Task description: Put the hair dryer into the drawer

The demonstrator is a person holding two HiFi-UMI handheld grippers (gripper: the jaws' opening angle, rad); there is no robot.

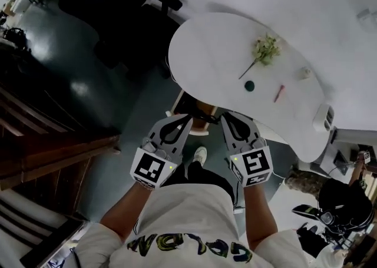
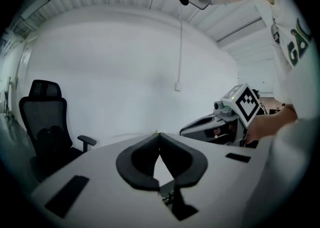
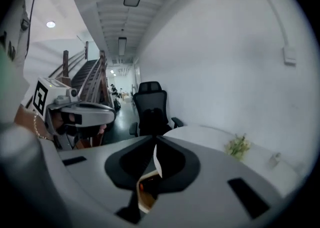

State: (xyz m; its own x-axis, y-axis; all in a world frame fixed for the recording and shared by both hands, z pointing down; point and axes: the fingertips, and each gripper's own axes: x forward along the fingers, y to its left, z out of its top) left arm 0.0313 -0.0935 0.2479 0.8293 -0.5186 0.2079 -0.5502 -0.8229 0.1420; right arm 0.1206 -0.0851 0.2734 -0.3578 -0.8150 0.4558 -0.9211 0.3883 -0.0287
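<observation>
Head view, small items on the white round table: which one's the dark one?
The round dark green thing, at the stem end of the flower sprig, left of the pink stick. Sprig, stick and the small white object are all lighter.

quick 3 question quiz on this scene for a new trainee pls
1. True or false: the right gripper holds something.
2. What lies on the white table closest to the stem end of the flower sprig? A) a dark green round thing B) a mug C) a book
3. Which piece of furniture shows at the left of the left gripper view?

Key: 1 false, it is shut and empty. 2 A. 3 a black office chair.
</observation>
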